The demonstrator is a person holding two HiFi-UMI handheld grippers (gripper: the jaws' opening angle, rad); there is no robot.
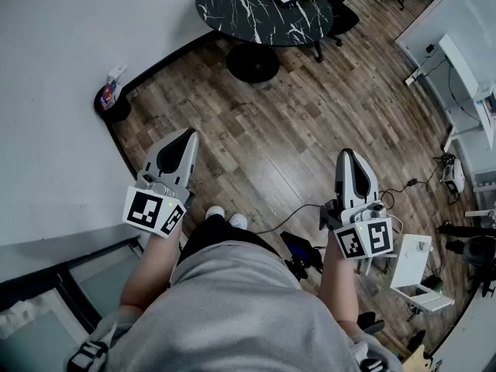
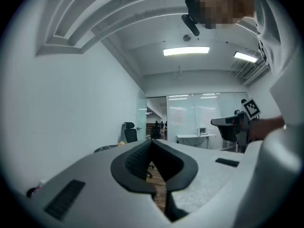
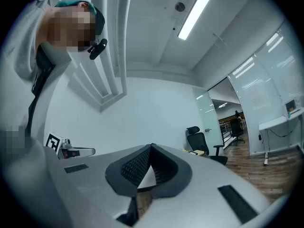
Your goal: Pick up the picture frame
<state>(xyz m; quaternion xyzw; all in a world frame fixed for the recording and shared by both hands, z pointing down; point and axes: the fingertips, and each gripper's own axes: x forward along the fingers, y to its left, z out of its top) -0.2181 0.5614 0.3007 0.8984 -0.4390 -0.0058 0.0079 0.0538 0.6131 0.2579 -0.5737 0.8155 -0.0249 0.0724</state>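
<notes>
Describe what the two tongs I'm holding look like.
The left tongs and right tongs are pale grey, tapered shells with black ribbed pads inside. Each carries a white cube printed with black square markers. The person wears a grey top.

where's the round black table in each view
Head view: round black table at top centre.
Left gripper view: dark edge, left of centre.
Right gripper view: dark edge, right of centre, low.
Shared landmark: black office chair beside it, in all three.
</notes>
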